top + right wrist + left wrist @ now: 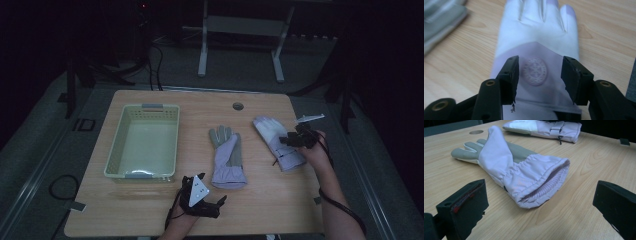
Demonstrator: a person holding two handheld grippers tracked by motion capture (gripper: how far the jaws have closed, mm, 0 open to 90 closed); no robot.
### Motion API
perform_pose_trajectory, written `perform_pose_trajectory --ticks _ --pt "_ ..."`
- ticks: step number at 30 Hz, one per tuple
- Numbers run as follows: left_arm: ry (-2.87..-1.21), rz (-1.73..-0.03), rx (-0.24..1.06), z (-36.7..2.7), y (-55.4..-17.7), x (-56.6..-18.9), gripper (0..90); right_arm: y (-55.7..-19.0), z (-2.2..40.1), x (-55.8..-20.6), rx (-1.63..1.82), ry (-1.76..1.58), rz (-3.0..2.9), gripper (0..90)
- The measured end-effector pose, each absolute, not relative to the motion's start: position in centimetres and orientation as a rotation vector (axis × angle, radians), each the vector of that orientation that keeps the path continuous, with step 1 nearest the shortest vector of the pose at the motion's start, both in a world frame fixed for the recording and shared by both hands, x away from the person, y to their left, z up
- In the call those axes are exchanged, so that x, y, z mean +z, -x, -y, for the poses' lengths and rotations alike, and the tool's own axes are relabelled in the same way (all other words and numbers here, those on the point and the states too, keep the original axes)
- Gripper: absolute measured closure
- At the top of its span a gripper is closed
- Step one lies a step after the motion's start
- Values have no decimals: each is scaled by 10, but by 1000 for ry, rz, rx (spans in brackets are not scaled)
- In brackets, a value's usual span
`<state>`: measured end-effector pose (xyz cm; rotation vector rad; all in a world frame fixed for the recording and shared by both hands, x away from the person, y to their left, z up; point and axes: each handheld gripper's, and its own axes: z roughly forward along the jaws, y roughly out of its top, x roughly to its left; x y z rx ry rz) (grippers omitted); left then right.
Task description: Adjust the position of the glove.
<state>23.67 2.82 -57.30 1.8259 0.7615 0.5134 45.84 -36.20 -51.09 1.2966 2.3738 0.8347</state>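
The lilac fabric glove with the white back and round emblem (535,67) lies flat on the wooden table (260,200), well right of the pale green slotted plastic basket (114,145), whose inside is bare. The right gripper (290,141) hangs over its back, jaws half parted astride the emblem, pressing nothing. Between basket and that glove lies a second lilac glove with grey palm (524,172); the left gripper (210,202) waits near its cuff, jaws spread wide.

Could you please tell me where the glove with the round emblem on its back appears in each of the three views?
High view: the emblem glove lies right of centre, under the right gripper.
Left gripper view: it lies along the top edge, beyond the grey-palmed glove.
Right gripper view: it lies centre, between that gripper's fingers.
Shared landmark: the grey-palmed glove beside it.
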Motion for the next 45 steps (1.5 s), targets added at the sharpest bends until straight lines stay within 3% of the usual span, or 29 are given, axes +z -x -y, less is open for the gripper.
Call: perform_pose_trajectory --ticks 5,7,22,40,45 --pt "-1826 -760 513 -28 -237 -573 0 -463 363 -526 840 -1317 -2407 519" --pt "-1826 -760 511 -28 -237 -573 0 -464 363 -532 865 -1324 -2424 581" --pt "-1824 -770 510 -28 -237 -573 0 -458 360 -526 888 -1440 -2384 775" --pt "-1827 -762 520 -28 -236 -573 0 -399 340 -423 1012 -1550 -2099 797" --pt "-1827 -760 523 -27 -236 -573 0 -383 337 -411 1011 -1566 -2061 797"
